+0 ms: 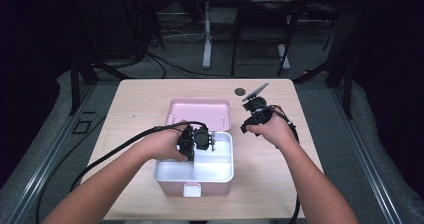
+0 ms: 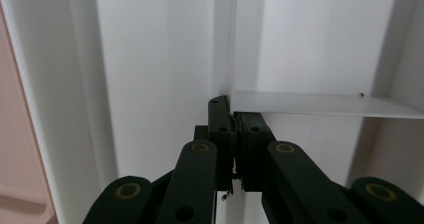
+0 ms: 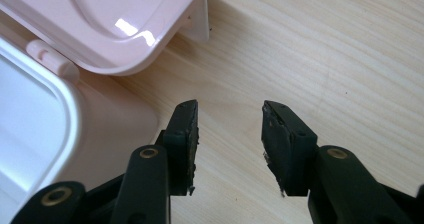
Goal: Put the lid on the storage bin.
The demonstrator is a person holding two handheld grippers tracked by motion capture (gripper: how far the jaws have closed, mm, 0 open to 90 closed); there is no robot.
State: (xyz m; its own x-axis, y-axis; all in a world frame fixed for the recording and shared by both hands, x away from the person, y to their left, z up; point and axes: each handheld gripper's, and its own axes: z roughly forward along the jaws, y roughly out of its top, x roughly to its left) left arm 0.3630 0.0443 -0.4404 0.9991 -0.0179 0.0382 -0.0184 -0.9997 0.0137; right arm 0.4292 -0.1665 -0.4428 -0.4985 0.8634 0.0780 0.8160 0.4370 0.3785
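My left gripper [image 2: 233,134] pinched the white divider [image 2: 320,104] inside the open pink box [image 1: 220,176], seemingly lifting it out. My right gripper [image 3: 229,134] hung parted, empty, beside the lid [image 1: 200,111]; next, steady the box.

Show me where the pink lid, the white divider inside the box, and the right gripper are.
pink lid [image 1: 199,112], high view, middle of its flat top.
white divider [image 2: 320,105], left gripper view, its flat upper edge.
right gripper [image 3: 229,134], right gripper view, the gap midway between its fingertips.
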